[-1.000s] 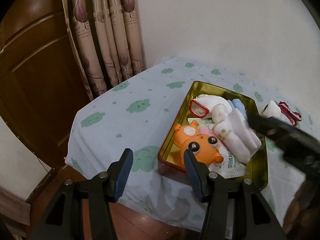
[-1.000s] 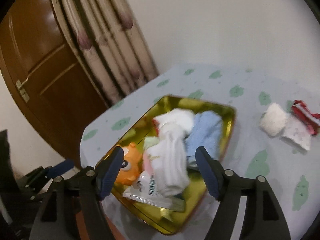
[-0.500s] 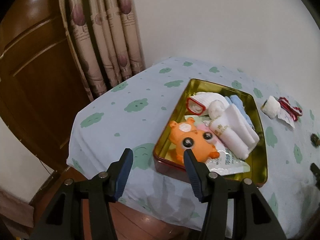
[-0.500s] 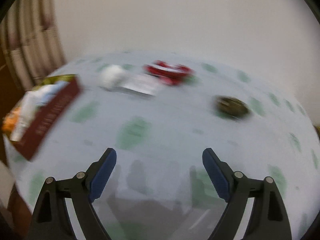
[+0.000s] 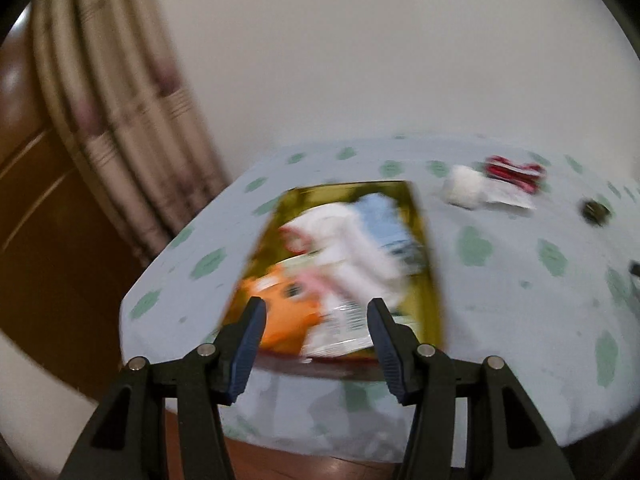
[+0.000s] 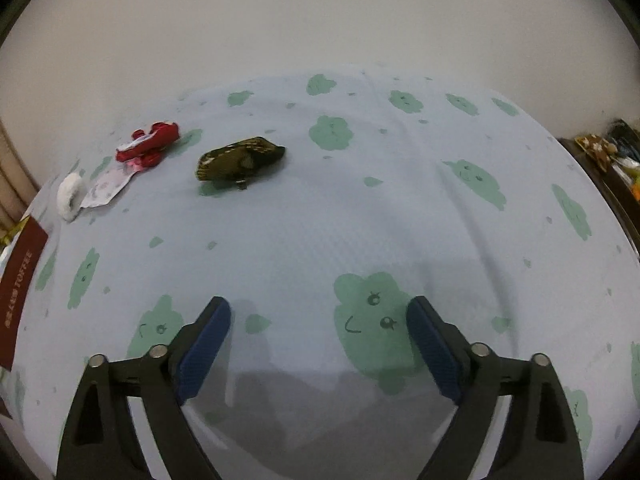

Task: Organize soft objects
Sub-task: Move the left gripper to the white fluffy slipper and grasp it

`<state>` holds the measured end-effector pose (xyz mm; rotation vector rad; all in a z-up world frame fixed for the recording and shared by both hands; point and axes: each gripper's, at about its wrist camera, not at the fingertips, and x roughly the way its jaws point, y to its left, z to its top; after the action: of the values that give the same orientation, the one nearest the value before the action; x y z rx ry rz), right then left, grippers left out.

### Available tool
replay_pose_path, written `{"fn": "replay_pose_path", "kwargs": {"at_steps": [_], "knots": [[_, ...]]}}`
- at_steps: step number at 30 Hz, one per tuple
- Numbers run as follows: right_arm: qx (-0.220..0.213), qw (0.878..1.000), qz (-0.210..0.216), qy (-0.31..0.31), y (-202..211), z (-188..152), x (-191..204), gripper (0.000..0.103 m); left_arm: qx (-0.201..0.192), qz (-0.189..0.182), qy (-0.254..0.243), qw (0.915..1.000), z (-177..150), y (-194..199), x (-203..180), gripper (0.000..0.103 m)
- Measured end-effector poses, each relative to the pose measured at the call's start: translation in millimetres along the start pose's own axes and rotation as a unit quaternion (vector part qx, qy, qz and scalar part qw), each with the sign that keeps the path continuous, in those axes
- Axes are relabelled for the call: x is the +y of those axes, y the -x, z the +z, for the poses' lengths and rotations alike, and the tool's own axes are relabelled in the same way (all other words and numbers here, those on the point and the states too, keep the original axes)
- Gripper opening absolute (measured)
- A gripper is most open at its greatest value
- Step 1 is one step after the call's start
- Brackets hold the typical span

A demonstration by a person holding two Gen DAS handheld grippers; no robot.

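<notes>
Right tongs (image 6: 318,346) apart, empty, now swung off gold tin toward open bench (image 6: 320,240); olive pouch (image 6: 240,159) ahead near far edge, red-white item (image 6: 147,146) and white roll (image 6: 70,196) toward far-left. Left tongs (image 5: 316,338) apart, empty, over tin (image 5: 430,264) at left edge, view now blurred. Tin holds orange plush (image 5: 280,316), rolled cloths; three loose items likely next.

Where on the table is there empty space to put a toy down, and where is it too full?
Bare cloth lies between the right gripper and the dark pouch, and all along the right of the table. It's crowded at the far left, where the red sock and white sock sit. The tin is packed full.
</notes>
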<state>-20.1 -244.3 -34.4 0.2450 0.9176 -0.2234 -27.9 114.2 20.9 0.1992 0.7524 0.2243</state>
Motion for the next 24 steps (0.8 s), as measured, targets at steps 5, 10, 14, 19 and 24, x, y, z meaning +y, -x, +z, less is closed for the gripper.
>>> {"fn": "replay_pose_path", "kwargs": {"at_steps": [5, 10, 14, 19, 24], "knots": [[0.002, 1.0, 0.011, 0.006, 0.2, 0.0, 2.6, 0.093, -0.002, -0.07, -0.055, 0.996, 34.2, -7.5, -45.7, 0.054], [-0.002, 0.999, 0.038, -0.009, -0.2, 0.8, -2.7, 0.096, 0.018, -0.122, -0.074, 0.9896, 85.4, -36.9, -79.2, 0.054], [-0.003, 0.999, 0.049, -0.012, 0.1, 1.0, -2.8, 0.098, 0.023, -0.131, -0.112, 0.9848, 123.3, -70.4, -108.7, 0.054], [-0.004, 0.998, 0.067, -0.016, 0.6, 0.9, -4.4, 0.1, 0.065, -0.167, -0.15, 0.9724, 141.2, -117.5, -140.0, 0.054], [-0.005, 0.997, 0.08, -0.018, 0.1, 1.2, -5.3, 0.101, 0.086, -0.206, -0.156, 0.9622, 150.5, -151.2, -152.1, 0.054]]}}
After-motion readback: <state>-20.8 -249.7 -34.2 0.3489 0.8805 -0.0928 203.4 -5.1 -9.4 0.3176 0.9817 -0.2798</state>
